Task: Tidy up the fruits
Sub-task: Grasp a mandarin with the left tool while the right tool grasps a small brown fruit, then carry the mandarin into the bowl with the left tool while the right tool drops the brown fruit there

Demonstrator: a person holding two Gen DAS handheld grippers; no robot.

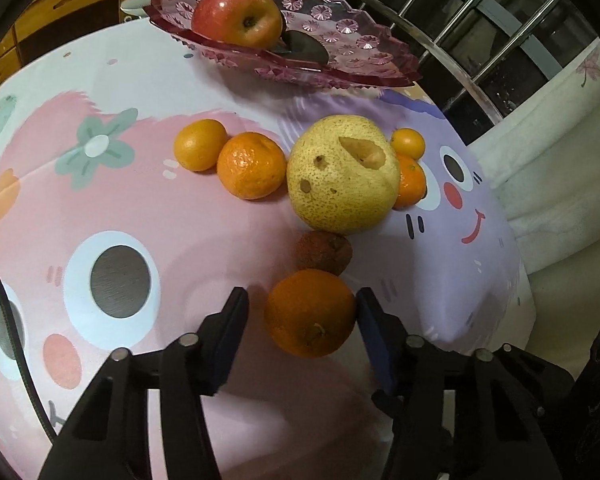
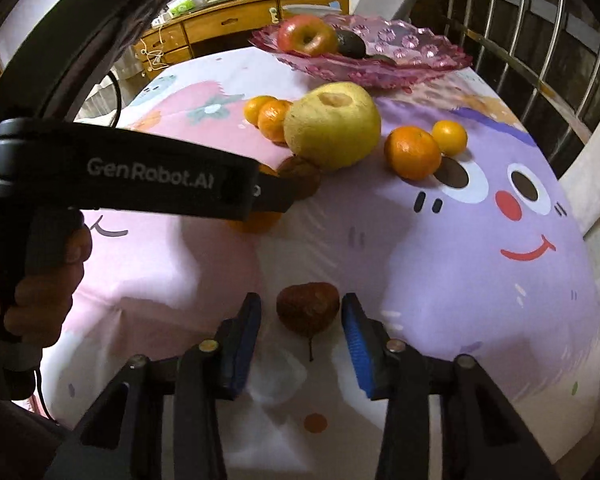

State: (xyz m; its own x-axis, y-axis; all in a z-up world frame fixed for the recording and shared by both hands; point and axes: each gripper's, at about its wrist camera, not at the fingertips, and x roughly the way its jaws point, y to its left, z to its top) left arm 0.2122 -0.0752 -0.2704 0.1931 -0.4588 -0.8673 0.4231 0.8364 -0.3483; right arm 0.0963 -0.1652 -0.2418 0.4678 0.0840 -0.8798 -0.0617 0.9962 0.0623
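My left gripper (image 1: 300, 312) is open around an orange (image 1: 310, 312) on the table; the right pad touches it, the left pad stands a little off. Behind it lie a brown wrinkled fruit (image 1: 324, 252), a big yellow pear (image 1: 342, 174) and several small oranges (image 1: 250, 164). A pink glass plate (image 1: 360, 44) at the back holds a red apple (image 1: 238, 14) and a dark fruit. My right gripper (image 2: 302, 312) is open around a dark red fruit (image 2: 307, 306) with a stem, pads apart from it. The left gripper body (image 2: 120, 172) shows in the right wrist view, hiding most of its orange (image 2: 260, 220).
The round table wears a pink and purple cartoon cloth (image 2: 460, 240). A steel railing (image 2: 540, 60) runs behind right. Wooden drawers (image 2: 228, 24) stand at the back left. The table edge drops off at right near a white sofa (image 1: 560, 168).
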